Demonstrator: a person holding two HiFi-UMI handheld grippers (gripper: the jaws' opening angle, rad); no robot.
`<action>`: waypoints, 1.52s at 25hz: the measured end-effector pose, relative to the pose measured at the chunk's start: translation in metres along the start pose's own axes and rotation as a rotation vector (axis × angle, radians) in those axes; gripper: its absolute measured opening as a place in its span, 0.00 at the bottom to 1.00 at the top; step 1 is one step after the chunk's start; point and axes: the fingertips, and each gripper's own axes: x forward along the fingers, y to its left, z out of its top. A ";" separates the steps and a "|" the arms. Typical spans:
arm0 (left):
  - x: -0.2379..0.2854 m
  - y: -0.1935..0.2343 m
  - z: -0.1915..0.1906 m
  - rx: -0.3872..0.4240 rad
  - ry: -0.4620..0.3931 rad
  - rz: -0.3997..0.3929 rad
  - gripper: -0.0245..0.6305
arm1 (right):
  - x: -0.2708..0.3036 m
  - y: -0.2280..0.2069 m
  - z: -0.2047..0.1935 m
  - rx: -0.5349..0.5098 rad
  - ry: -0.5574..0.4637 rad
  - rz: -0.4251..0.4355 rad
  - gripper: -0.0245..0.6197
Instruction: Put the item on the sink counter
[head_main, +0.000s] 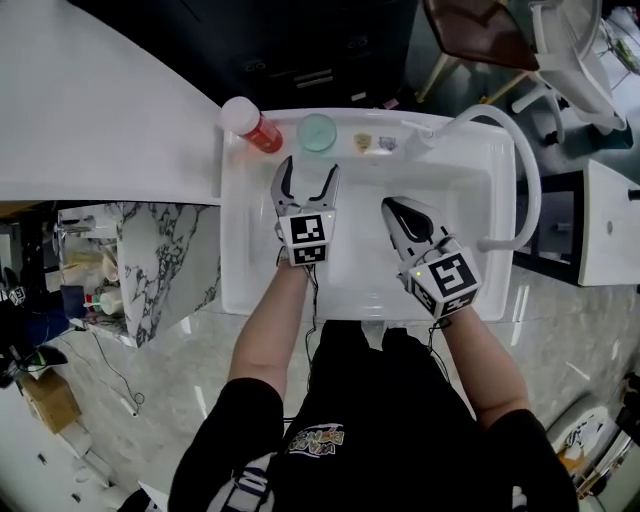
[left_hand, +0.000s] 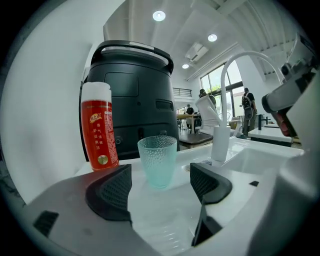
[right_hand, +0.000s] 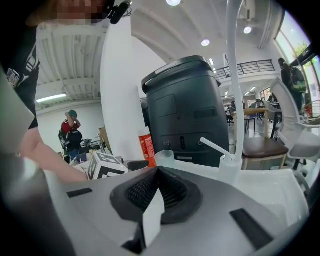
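Left gripper (head_main: 307, 175) jaws spread wide, pads touching nothing. It sits over the white sink (head_main: 500, 150) basin, centre of the head view, tips aimed at the back ledge.

The cup (head_main: 317, 131) is on that ledge, upper centre of the head view, upright, just past the left gripper's tips and clear of them. In the left gripper view the cup (left_hand: 157, 161) is lined up with the gap between the two black pads but beyond them; no contact with the left gripper (left_hand: 160, 185).

Cup look: translucent pale teal tumbler, dimpled wall, smooth rim, slight taper toward the base, reads as a pale green disc from above.

Red bottle (head_main: 255, 125) with a white cap stands near the cup on its left, at the ledge's left corner; apart from the cup, also upright (left_hand: 99, 127). Two small flat items (head_main: 375, 143) lie on the ledge to the cup's right; can't tell what they are. A white pump dispenser (left_hand: 218, 140) stands further right, by the faucet (head_main: 520, 170), whose white arch runs along the basin's right side.

Right gripper (head_main: 388, 207) jaws pressed together pad to pad (right_hand: 157, 185), over the basin at centre-right. Its view shows the cup (right_hand: 164, 158) and bottle (right_hand: 146, 146) in the background ahead of a dark grey bin (right_hand: 187, 110).
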 end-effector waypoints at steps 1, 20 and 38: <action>-0.006 -0.003 0.002 0.000 -0.002 0.001 0.55 | -0.003 0.002 0.001 -0.003 -0.004 0.004 0.12; -0.148 -0.081 0.075 0.064 -0.105 0.037 0.55 | -0.094 0.032 0.031 -0.076 -0.123 0.099 0.12; -0.299 -0.166 0.096 0.038 -0.170 0.141 0.19 | -0.183 0.079 0.007 -0.138 -0.141 0.239 0.12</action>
